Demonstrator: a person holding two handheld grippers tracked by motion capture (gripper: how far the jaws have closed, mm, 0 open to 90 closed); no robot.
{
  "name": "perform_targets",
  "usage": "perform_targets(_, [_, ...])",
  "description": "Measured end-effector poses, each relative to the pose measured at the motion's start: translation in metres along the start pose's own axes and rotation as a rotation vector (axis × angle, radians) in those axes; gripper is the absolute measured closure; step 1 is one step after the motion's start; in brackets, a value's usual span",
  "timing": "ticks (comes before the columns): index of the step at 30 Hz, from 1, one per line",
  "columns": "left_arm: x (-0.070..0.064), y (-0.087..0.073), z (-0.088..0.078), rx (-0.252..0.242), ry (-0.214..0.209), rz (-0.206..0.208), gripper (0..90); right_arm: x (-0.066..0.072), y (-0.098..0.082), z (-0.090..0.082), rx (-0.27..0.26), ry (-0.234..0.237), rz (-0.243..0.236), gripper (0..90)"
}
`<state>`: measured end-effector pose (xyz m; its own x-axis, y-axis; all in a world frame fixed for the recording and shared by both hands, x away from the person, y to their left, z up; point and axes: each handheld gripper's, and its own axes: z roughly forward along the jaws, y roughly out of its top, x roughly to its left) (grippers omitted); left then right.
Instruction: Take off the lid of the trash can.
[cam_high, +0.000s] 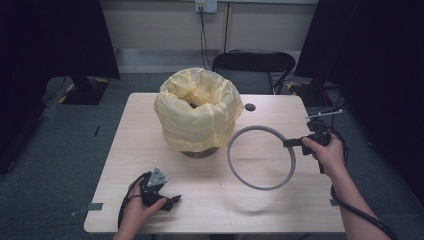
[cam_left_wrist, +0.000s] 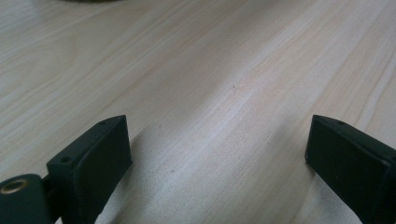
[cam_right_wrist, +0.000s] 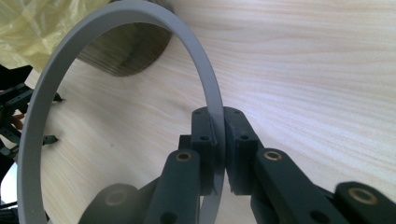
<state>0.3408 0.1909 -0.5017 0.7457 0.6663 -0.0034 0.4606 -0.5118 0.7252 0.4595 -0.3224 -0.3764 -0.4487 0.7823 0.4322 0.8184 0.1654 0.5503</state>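
left claw (cam_high: 172, 201) rests low on the surface (cam_high: 200, 200), jaws apart, nothing between. bin (cam_high: 199, 150) mostly hidden under yellow bag (cam_high: 197, 112). ring (cam_high: 261, 157) held just above the surface beside the bin, right claw (cam_high: 290, 143) clamped on its rim; right gripper view cuts off the ring's bottom.

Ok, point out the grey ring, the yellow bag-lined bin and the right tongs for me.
grey ring (cam_high: 235, 167): high view, on its left rim.
yellow bag-lined bin (cam_high: 195, 125): high view, on the bag's front.
right tongs (cam_right_wrist: 220, 140): right gripper view, between the tips clamped on the ring.
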Motion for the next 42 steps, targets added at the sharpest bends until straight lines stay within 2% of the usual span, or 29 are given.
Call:
perform_targets(12, [0.0,0.0,0.0,0.0,0.0,0.0,6.1,-0.014,-0.014,0.014,0.007,-0.019,0.029,83.4])
perform_targets(23, [0.0,0.0,0.0,0.0,0.0,0.0,6.1,-0.023,-0.025,0.028,0.023,-0.056,0.024,82.5])
perform_targets(29, [0.0,0.0,0.0,0.0,0.001,-0.001,6.1,-0.028,-0.03,0.031,0.03,-0.071,0.039,82.5])
perform_targets(42, [0.0,0.0,0.0,0.0,0.0,0.0,6.1,-0.035,-0.037,0.039,0.042,-0.11,0.03,82.2])
